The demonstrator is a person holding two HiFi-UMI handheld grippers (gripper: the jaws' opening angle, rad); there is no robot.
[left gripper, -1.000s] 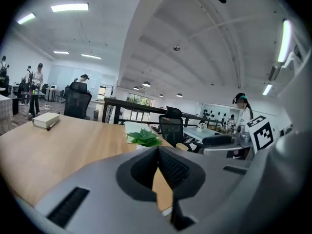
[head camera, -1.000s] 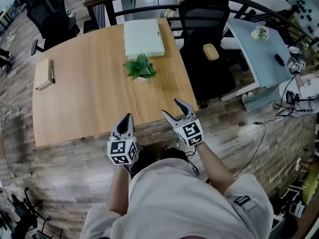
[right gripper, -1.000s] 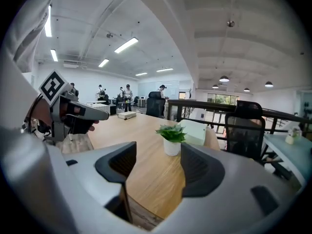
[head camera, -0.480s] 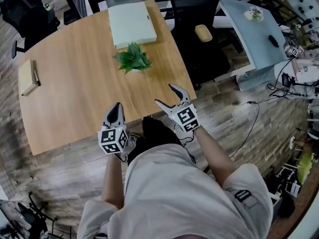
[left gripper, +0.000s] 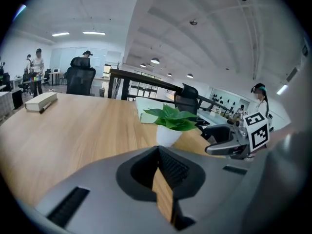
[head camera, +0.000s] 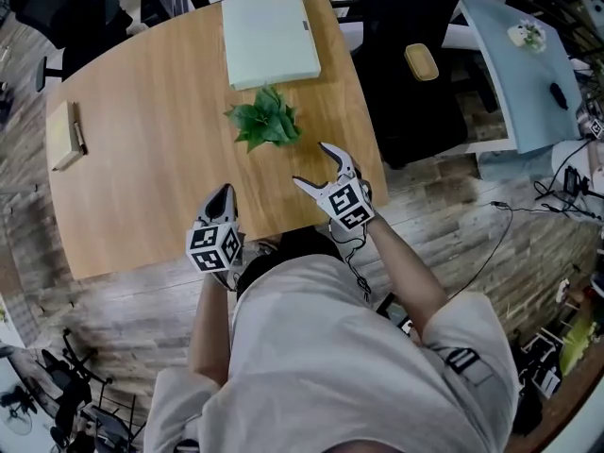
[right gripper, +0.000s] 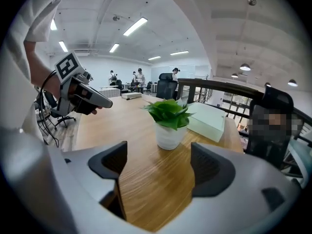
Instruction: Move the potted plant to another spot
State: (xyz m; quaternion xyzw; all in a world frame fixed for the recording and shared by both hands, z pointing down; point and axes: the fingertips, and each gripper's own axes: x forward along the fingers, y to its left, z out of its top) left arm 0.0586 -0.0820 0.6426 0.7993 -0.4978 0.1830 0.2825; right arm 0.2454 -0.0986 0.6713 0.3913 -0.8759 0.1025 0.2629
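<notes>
White-potted plant (head camera: 265, 123) upright | left gripper (head camera: 225, 190) jaws together | right gripper (head camera: 310, 163) jaws just opening wide, empty

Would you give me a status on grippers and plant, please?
Left gripper shut, empty. Right gripper jaws just opening, empty, short of plant. Plant upright on table, untouched. Nothing in the way.

we see a wooden desk (head camera: 142, 187) on a grey plank floor (head camera: 123, 319), a black chair (head camera: 415, 111) beside it, a pale blue table (head camera: 514, 74) further right, and strip lights (right gripper: 135, 27) on a white ceiling (right gripper: 195, 23).
</notes>
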